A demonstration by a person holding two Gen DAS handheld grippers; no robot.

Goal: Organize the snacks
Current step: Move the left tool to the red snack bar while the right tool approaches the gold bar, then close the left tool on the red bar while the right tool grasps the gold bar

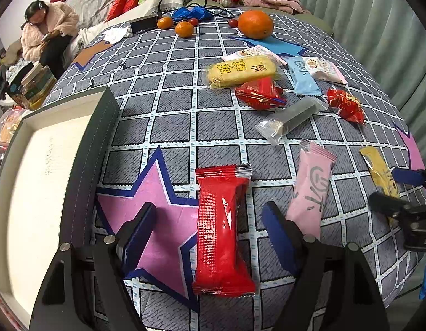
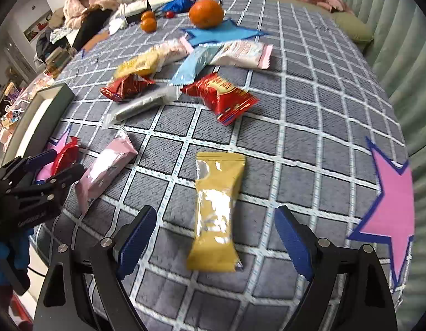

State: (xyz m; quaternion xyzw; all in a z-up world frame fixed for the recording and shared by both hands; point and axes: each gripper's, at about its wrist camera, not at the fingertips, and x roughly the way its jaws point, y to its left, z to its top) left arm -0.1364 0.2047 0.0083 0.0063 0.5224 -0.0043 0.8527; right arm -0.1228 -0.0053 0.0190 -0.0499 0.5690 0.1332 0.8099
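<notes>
Below left gripper (image 1: 210, 220) — red snack (image 1: 222, 229) between open jaws.

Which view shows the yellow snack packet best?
The right wrist view: the yellow snack packet lies whole and central between the open right gripper fingers. The left wrist view shows it only small at the edge, partly behind the right gripper.

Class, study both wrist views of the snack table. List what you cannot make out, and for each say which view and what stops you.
- Box: left wrist view, its near end is cut off by the picture edge and the gripper body.
- Pink packet: left wrist view, its lower end is hidden behind a finger.
- Lettering on the gold packet: right wrist view, washed out by glare.
- Far snack pile: right wrist view, blurred.
</notes>
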